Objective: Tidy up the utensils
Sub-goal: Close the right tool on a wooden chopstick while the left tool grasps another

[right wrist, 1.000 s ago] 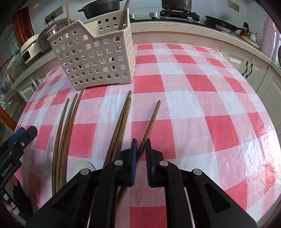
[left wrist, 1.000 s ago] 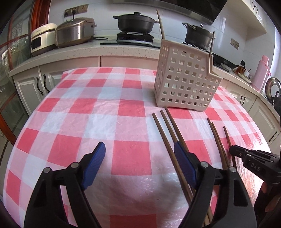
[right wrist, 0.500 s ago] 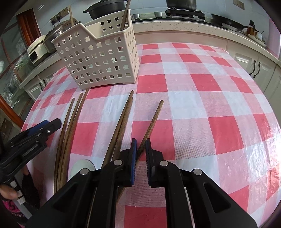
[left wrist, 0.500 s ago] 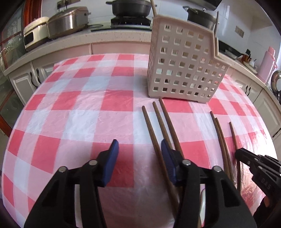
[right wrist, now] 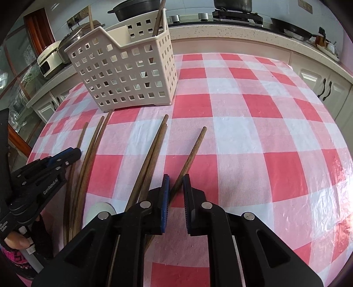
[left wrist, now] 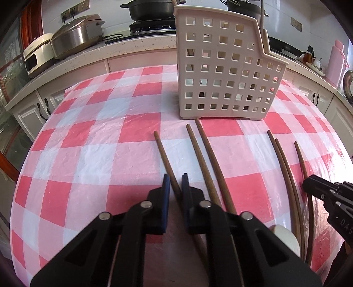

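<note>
- Left gripper [left wrist: 175, 184]: jaws closing, narrow gap, the leftmost chopstick [left wrist: 163, 154] between the blue pads; can't tell from the left wrist view whether the pads press on it already.
- That stick runs from the jaws up toward 11 o'clock, tip free on the cloth, apart from the others.
- Pair of chopsticks [left wrist: 205, 159] lies just at 3 o'clock of it, near-parallel, tips toward 12; the longer one's tip touches or nearly touches the basket base.
- Utensil basket [left wrist: 222, 72]: white perforated plastic, upright at 12 o'clock in the left view, 10–11 o'clock in the right view. At least two sticks stand in it already, leaning on the far rim.
- Right gripper [right wrist: 175, 184]: clamped on the rightmost chopstick [right wrist: 195, 148]; stick passes between the pads, tip pointing toward 1 o'clock, flat on the cloth.
- Two more sticks [right wrist: 152, 152] just at 9 o'clock of that one, touching each other along most of their length.
- In the right view the left gripper shows at 9 o'clock, sitting over the three-stick group.
- All on a red-and-white checked tablecloth [right wrist: 253, 123]. A small white round object [left wrist: 284, 238] rests near the butt ends; what it is I can't tell.
- Counter behind at 12: black pot [left wrist: 152, 8], rice cooker [left wrist: 75, 35].
</note>
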Tool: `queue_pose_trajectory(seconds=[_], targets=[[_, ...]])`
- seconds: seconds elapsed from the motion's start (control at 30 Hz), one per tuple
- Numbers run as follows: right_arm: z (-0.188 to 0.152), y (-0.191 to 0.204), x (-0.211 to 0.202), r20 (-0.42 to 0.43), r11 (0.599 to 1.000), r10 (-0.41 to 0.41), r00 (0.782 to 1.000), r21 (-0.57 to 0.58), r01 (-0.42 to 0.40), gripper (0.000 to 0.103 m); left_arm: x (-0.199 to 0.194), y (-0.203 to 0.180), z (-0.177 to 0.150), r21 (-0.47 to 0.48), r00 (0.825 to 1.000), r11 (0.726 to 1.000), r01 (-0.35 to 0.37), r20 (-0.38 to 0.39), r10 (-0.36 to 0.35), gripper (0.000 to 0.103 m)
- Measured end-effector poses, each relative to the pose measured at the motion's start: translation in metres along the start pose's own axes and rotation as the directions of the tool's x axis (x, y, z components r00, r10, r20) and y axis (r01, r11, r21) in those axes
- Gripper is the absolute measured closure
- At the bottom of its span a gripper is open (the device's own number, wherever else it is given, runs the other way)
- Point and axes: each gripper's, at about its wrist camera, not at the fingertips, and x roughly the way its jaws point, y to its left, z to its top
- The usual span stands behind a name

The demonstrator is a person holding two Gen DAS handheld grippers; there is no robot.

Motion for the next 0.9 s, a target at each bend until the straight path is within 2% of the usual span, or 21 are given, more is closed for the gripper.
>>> queue_pose_trajectory(seconds=[0.23,0.67,0.9], targets=[[-0.003,-0.004,-0.003,0.024,0.999,-0.002,1.0,0.038,0.001,0.095,-0.006,0.01,-0.004,-0.035,0.998,0.997,0.067,0.008,-0.067,0.094],[-0.004,0.0,-0.038,0.113,0.998,0.014,0.994,0.066,-0.021,0.097,-0.053,0.019,-0.009,-0.037,0.986,0.994,0.105,0.135,-0.099,0.097],[-0.004,0.015,-0.072,0.202,0.998,0.045,0.978,0.033,-0.053,0.097,-0.089,0.024,-0.011,-0.033,0.972,0.993,0.114,0.212,-0.105,0.097]])
